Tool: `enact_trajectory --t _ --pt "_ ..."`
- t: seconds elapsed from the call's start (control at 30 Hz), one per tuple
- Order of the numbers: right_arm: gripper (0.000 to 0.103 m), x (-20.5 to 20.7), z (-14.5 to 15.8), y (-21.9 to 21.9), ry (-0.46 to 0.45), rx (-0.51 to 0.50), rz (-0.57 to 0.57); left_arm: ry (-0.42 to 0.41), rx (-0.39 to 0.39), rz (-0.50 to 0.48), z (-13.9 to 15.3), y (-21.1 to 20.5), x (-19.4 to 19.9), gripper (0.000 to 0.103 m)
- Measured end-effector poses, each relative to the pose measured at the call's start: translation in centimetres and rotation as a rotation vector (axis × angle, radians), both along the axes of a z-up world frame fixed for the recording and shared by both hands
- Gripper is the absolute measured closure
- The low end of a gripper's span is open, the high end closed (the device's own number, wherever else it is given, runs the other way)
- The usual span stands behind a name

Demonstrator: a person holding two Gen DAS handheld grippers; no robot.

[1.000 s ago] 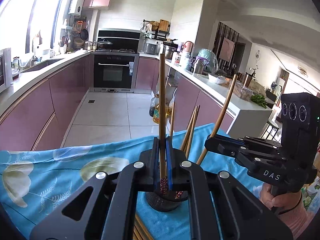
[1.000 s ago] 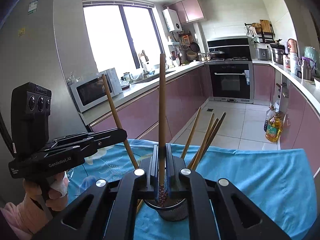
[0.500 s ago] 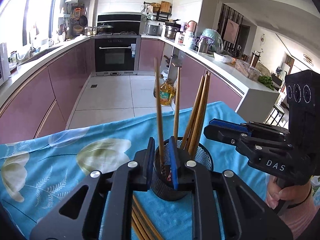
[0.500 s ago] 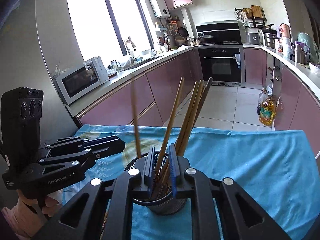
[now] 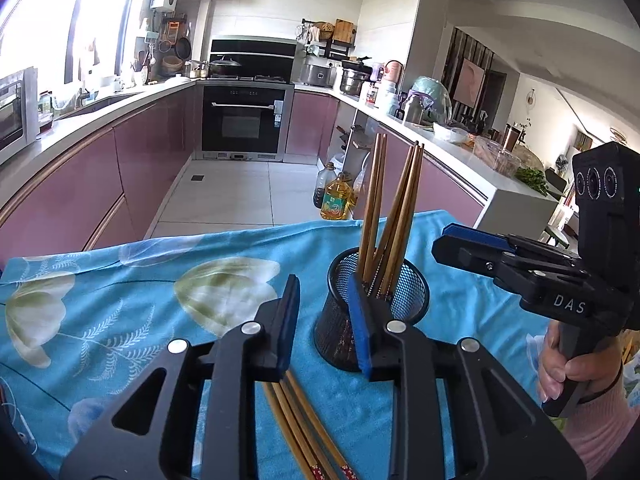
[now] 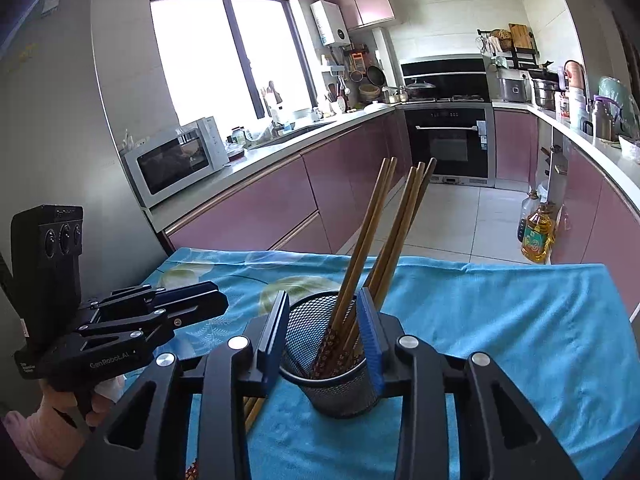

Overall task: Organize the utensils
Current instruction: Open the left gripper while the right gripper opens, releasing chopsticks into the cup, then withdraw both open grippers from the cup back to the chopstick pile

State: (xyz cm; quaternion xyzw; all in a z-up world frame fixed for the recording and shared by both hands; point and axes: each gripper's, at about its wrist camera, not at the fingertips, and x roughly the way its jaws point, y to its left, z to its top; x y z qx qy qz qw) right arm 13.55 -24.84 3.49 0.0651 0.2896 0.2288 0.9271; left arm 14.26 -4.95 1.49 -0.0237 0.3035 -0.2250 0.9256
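Domestic kitchen, U-shaped layout. Identified by: pink base cabinets (image 6: 256,216) under a white worktop (image 5: 100,120); built-in oven (image 5: 242,120) beneath a hob carrying a wok (image 5: 224,65); microwave (image 6: 176,164) beside a sink (image 6: 296,130) at the window (image 6: 228,52); wall-mounted water heater (image 6: 332,24); cooking-oil bottles (image 5: 336,202) on the tiled floor (image 5: 232,196). Tabletop covered by a blue floral cloth (image 5: 120,304).
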Motion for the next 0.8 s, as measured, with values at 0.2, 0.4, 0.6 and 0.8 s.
enact_trajectory --t 0.2,0.4,0.6,0.8 --pt "0.064 -2.2 -1.0 2.0 0.011 -0.024 0.076 0.005 -0.004 0.034 -0.9 2.0 -2.1 0.073" --pt "0.061 -3.1 -4.3 4.7 0.095 -0.064 0.148 0.058 0.006 0.057 -3.2 3.5 -3.9 0.071" --pt "0.06 -3.5 -7.8 6.5 0.198 -0.074 0.178 0.147 0.03 0.059 -6.9 4.4 -5.3 0.069" --pt "0.06 -4.0 -9.5 7.1 0.245 -0.084 0.177 0.211 0.028 0.065 -9.5 4.6 -6.1 0.069"
